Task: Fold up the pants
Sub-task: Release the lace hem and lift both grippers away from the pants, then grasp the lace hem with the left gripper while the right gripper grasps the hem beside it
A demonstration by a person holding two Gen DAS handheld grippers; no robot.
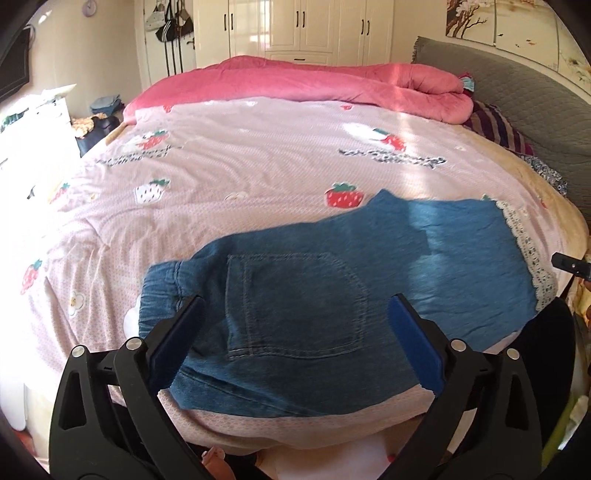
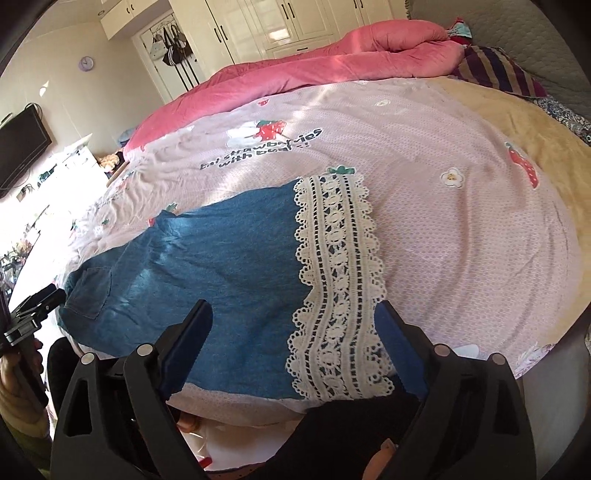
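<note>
Over pants (image 1: 295, 280): left gripper (image 1: 295, 314), right gripper (image 2: 295, 317) wide open, empty.

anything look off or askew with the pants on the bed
Nothing is damaged. The pants lie flat near the bed edge, one leg on the other; the upper leg sits slightly askew, its corner past the lower one. Lace hem looks intact.

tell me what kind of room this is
Most likely a home bedroom. A large bed with a strawberry-print cover fills the view, a pink quilt is bunched at its far side, and white wardrobes line the back wall. Denim pants lie on the bed.
</note>
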